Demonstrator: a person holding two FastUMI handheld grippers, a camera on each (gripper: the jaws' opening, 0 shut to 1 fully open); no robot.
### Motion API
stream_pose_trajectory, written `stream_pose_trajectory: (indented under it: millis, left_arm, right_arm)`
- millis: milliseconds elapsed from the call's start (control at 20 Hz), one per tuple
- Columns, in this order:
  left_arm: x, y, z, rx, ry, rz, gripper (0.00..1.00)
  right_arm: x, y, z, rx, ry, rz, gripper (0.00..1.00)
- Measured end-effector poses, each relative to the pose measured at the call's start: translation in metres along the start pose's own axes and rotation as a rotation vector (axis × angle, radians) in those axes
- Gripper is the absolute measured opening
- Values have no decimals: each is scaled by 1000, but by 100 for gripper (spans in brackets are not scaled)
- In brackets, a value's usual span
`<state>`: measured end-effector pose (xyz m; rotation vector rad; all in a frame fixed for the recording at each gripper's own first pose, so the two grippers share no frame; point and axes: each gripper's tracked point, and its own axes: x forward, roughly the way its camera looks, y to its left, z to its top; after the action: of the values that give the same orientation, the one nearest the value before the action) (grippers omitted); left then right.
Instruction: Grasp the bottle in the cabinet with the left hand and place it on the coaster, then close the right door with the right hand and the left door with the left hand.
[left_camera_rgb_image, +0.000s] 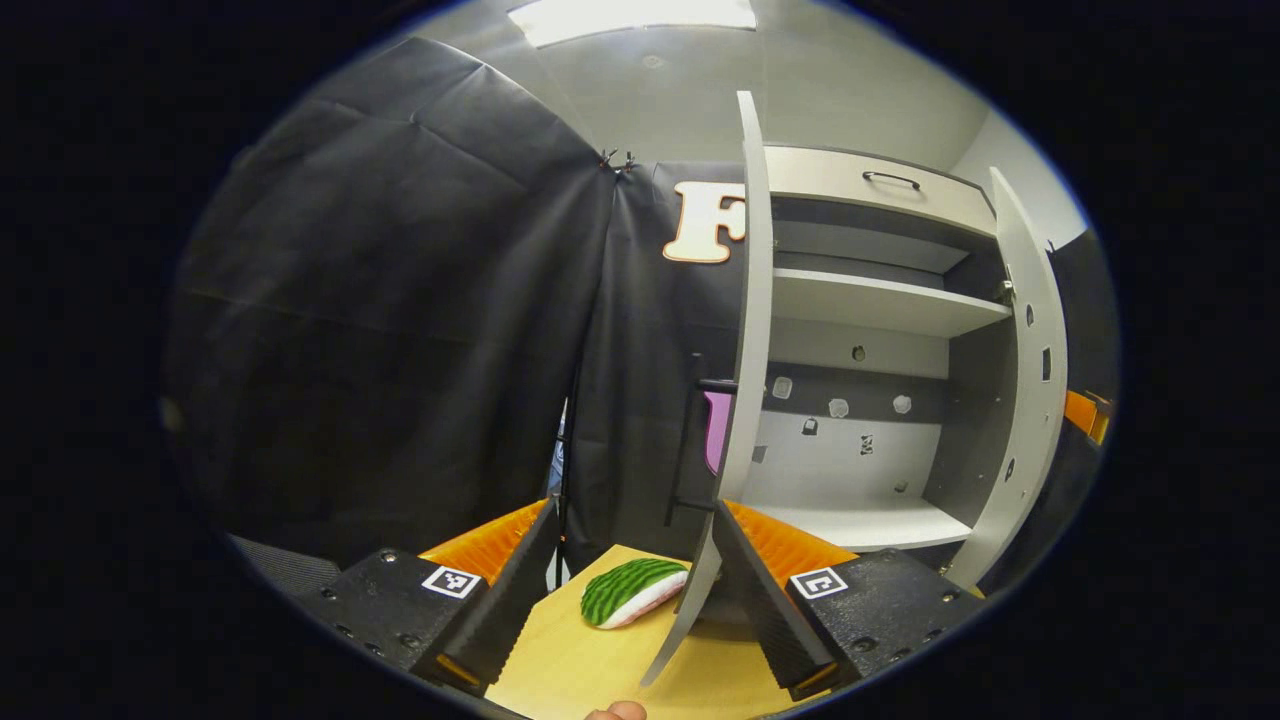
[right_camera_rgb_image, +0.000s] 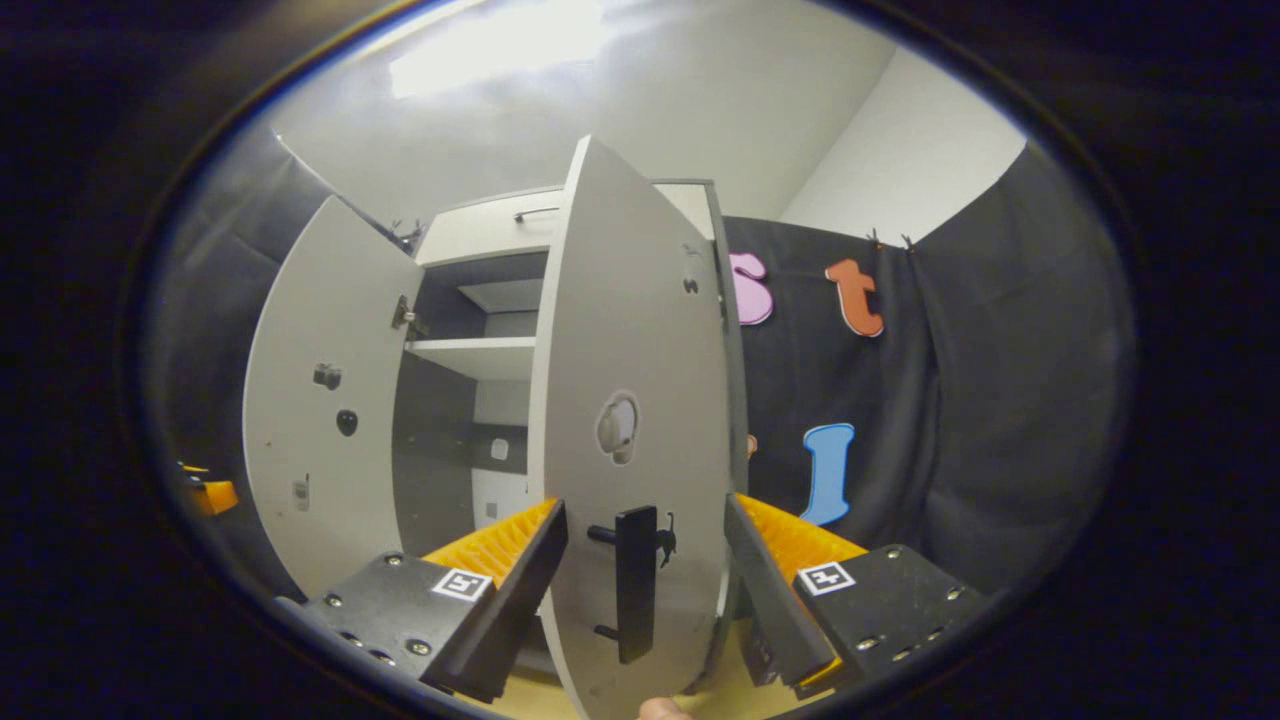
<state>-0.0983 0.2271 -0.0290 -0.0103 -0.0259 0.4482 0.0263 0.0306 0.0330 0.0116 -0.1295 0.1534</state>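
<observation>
both doors hang open, right door (right_camera_rgb_image: 630, 420) mid-frame between the spread right gripper (right_camera_rgb_image: 645, 590), left door (left_camera_rgb_image: 745, 400) edge-on centre by the spread left gripper (left_camera_rgb_image: 635, 590); cabinet (left_camera_rgb_image: 880, 300) shelves bare, bottle unseen, closing left.

Both cams close-up, facing shared cabinet (left_camera_rgb_image: 880, 300).

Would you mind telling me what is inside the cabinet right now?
The cabinet shelves look bare, with no bottle on them; the left door hides its left edge.

Coaster (left_camera_rgb_image: 632, 592) left of left door (left_camera_rgb_image: 745, 400)
</observation>
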Motion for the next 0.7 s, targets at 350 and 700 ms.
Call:
stream_pose_trajectory:
  millis: [350, 700]
  left_arm:
    - [5, 8, -7, 2, 16, 15, 96]
    - [10, 10, -12, -6, 36, 9, 93]
  right_arm:
    - [6, 22, -3, 29, 5, 47, 95]
    - [5, 23, -7, 6, 8, 41, 95]
